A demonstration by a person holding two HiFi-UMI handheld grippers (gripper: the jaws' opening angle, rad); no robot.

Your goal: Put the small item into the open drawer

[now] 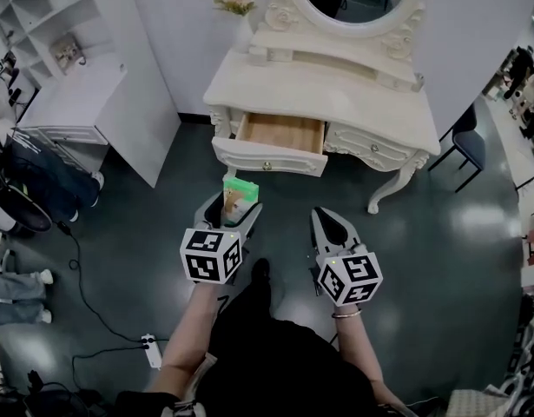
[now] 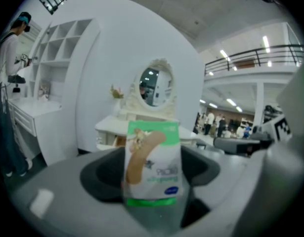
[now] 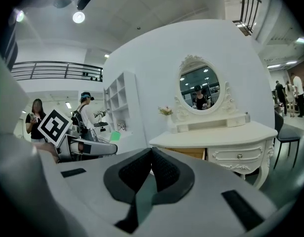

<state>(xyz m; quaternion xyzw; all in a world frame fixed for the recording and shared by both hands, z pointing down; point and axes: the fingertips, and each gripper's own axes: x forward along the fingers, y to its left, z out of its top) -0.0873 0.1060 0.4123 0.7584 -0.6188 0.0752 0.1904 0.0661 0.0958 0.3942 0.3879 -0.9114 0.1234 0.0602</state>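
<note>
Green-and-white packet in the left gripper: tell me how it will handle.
The packet looks flat and thin, so it is probably light and bendy. It stands upright, clamped in the left gripper, suggesting some stiffness. Its smooth printed face may slip.

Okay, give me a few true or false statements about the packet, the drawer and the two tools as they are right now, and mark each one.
1. The left tool grips a green and white packet. True.
2. The packet lies inside the drawer. False: it is between the left tool's jaws, short of the dressing table.
3. The right tool is shut with nothing between its jaws. True.
4. The drawer is pushed shut. False: it is pulled out and its wooden bottom shows in the head view.
</note>
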